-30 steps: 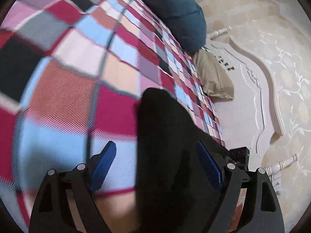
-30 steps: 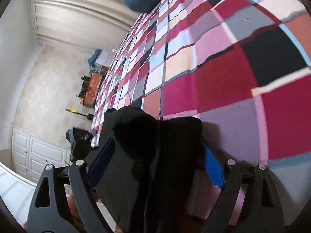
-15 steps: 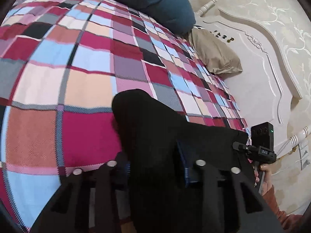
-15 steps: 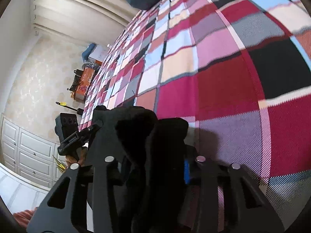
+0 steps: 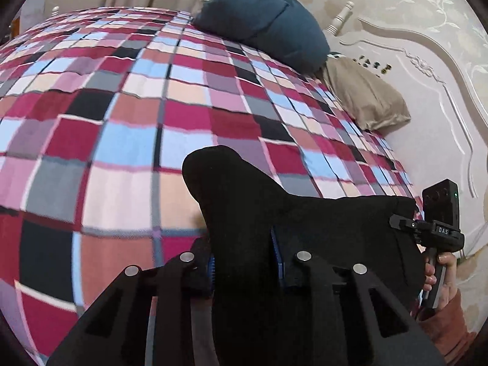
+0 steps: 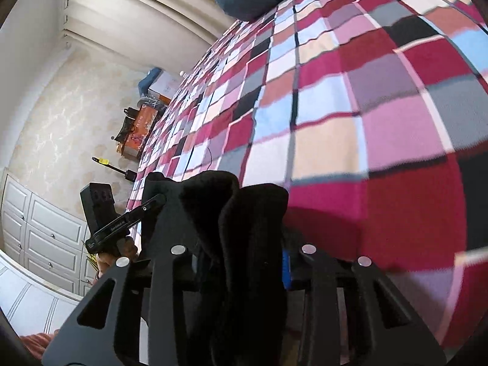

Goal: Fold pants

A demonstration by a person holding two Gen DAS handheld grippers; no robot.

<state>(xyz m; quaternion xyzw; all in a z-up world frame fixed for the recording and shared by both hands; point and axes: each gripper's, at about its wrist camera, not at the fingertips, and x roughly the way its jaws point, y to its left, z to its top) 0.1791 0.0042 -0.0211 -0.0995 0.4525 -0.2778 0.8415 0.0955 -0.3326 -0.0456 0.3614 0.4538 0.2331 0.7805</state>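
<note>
The black pants lie bunched at the near edge of a checked bedspread. My left gripper has its jaws closing, and the blue pads press a thick fold of the fabric from both sides. The fabric stretches right towards a hand that carries the other gripper. In the right wrist view my right gripper is closing too, with a bunched ridge of the pants squeezed between its pads. Both gripped parts are lifted off the bed.
A dark blue pillow and a tan pillow lie at the head of the bed by a white carved headboard. White cabinet doors and orange clutter stand beside the bed.
Both grippers went from wide open around the pants to closed on the fabric. Both then rose and pulled back, so more of the bed shows.
</note>
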